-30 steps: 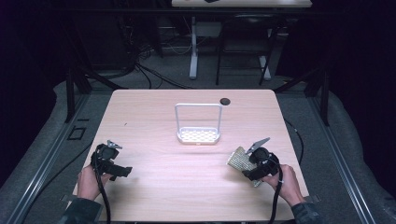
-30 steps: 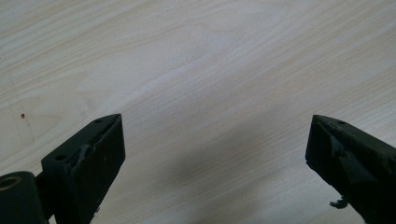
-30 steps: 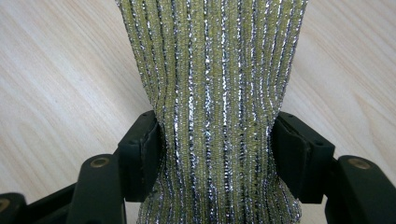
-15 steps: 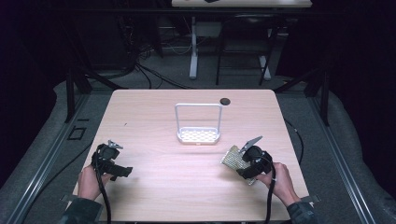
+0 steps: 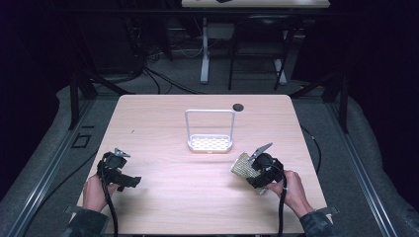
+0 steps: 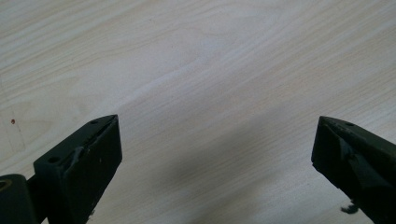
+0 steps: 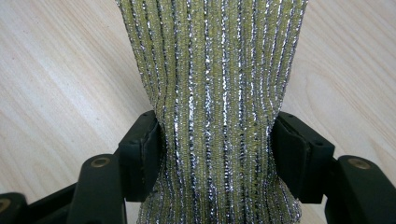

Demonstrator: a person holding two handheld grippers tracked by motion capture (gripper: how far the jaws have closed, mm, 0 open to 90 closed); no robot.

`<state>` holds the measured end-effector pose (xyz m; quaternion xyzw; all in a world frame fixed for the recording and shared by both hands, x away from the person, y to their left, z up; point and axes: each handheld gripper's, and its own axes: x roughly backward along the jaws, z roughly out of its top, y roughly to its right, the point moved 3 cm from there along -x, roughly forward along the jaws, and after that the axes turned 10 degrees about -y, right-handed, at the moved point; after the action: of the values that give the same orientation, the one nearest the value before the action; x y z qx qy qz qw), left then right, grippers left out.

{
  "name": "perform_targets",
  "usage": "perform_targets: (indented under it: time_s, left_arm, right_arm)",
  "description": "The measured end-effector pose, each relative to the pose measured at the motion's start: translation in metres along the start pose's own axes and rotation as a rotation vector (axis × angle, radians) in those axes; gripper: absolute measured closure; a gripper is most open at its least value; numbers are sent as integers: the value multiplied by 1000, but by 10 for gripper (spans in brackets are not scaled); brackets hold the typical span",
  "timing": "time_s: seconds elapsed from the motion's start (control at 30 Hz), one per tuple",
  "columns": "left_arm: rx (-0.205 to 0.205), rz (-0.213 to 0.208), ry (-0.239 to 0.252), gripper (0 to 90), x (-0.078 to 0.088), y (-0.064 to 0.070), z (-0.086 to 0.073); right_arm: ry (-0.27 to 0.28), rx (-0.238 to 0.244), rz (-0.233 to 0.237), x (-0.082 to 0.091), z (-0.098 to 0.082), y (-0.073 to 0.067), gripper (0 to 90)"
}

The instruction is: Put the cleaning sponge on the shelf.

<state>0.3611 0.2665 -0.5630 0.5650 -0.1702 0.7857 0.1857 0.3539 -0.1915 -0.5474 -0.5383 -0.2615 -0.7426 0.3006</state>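
Observation:
A yellow-green scouring sponge (image 5: 243, 165) with silver threads is held just above the table at the right, and my right gripper (image 5: 252, 170) is shut on it. In the right gripper view the two black pads (image 7: 145, 156) squeeze the sponge (image 7: 212, 93) at its waist, so it bulges above them. A white wire rack (image 5: 210, 132) with a perforated base and a tall hoop stands at the table's middle, just beyond and left of the sponge. My left gripper (image 5: 129, 180) rests at the front left, open, with bare wood between its jaws in the left gripper view (image 6: 212, 154).
The light wooden table (image 5: 163, 118) has a small dark round knob (image 5: 238, 106) near its far edge. Dark floor, cables and table legs lie beyond. A person's hands hold both grippers near the front edge.
My right gripper has carried the sponge a little to the left, nearer the rack's front right corner. The left gripper has not moved.

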Motion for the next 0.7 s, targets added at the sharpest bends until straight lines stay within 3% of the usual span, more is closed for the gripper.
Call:
perform_targets:
  time_s: [0.7]
  left_arm:
    - [-2, -17, 16, 2, 0, 0, 0]
  right_arm:
    - [19, 36, -14, -1, 25, -7, 368]
